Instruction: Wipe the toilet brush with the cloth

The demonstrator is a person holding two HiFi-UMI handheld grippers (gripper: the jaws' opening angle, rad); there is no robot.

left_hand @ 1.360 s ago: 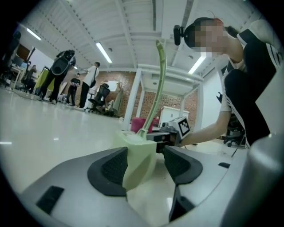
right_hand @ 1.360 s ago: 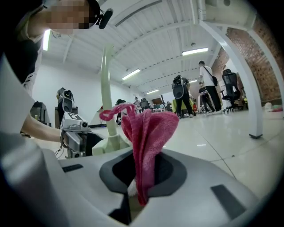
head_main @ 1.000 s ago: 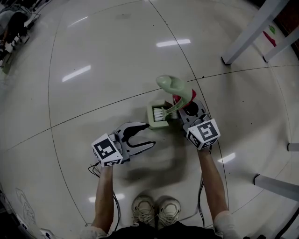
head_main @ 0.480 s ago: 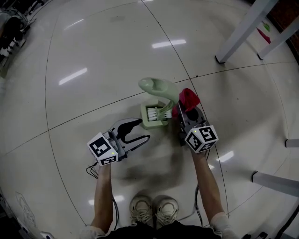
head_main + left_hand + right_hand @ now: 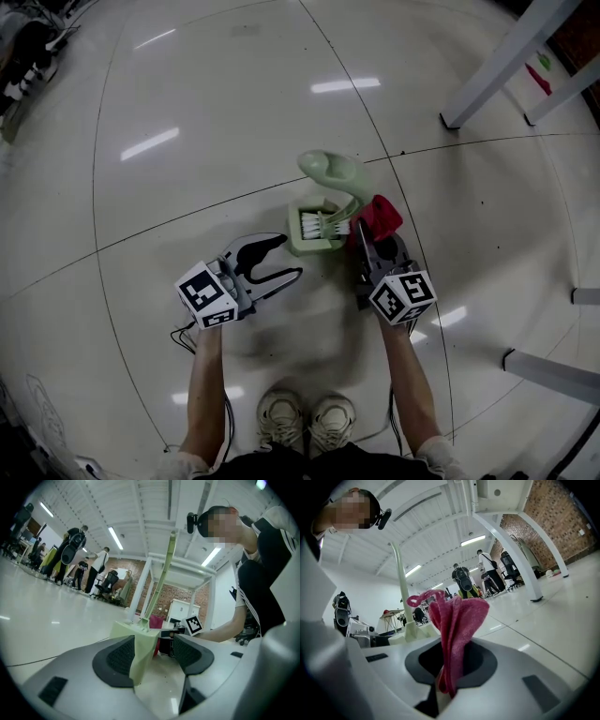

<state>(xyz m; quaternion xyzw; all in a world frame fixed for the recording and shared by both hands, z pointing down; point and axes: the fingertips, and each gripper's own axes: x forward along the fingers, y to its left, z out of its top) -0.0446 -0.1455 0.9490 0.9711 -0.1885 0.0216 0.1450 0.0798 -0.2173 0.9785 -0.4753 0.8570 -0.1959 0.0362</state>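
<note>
Our left gripper [image 5: 289, 259] is near us on the left, low over the floor [image 5: 187, 169], its jaws wide apart and gripping nothing; in the left gripper view [image 5: 152, 651] a corner of the holder [image 5: 135, 637] shows in the gap beyond the pads, and we cannot tell whether either pad touches it. Level with it on the right, our right gripper [image 5: 373, 242] has its jaws closed on the cloth [image 5: 379, 217]; in the right gripper view [image 5: 450, 665] the red cloth [image 5: 457, 620] is pinched at its lower end and stands up out of the jaws in loose folds.

Just beyond both grippers, between them, the pale green holder [image 5: 302, 246] stands on the floor with white bristles showing inside it; the brush [image 5: 339, 180] stands in the holder, its handle rising towards us, close to upright. The cloth is just right of the handle, low down near the holder; we cannot tell whether the two touch.

Farther off the floor is pale and glossy, crossed by thin dark joints; white table legs [image 5: 497, 66] stand far right. Both gripper views show people [image 5: 99, 571] standing at the far end of the room.
</note>
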